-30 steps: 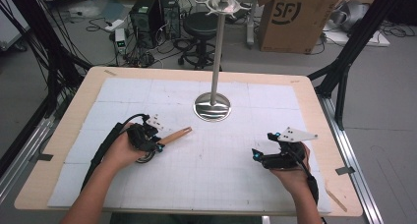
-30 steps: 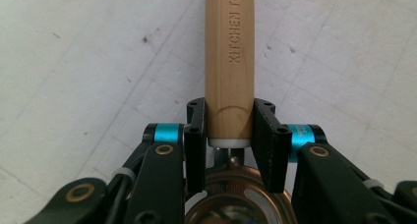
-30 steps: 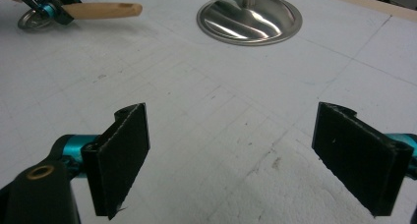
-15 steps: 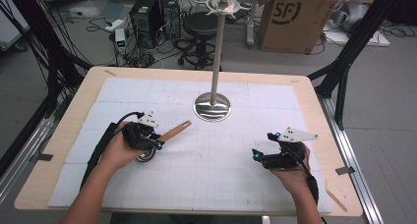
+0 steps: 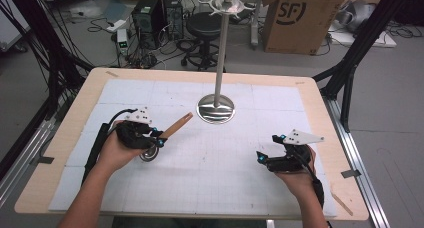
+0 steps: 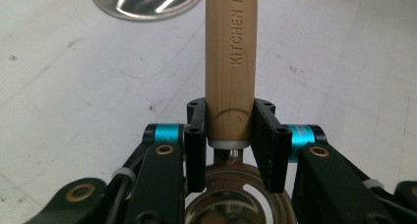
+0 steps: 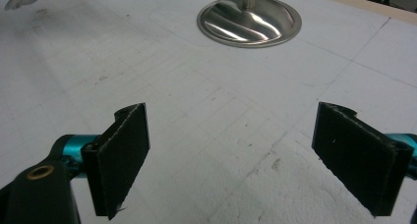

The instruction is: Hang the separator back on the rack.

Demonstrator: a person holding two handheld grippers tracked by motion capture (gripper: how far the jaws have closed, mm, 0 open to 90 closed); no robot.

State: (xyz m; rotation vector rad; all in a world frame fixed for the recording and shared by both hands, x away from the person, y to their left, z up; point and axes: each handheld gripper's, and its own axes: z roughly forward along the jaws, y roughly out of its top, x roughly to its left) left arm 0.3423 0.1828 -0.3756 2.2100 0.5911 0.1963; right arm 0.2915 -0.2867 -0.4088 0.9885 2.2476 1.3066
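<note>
High view shows the left gripper (image 5: 159, 138) clamped on the wooden-handled utensil (image 5: 176, 126), lifted; hanging it on the stand (image 5: 216, 108) remains; right gripper (image 5: 261, 157) is open.

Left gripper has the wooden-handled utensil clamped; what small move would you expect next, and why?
Probably lift it further toward the rack stand. The left gripper is shut on the wooden handle, its metal end just off the table, and the right gripper waits open.
</note>
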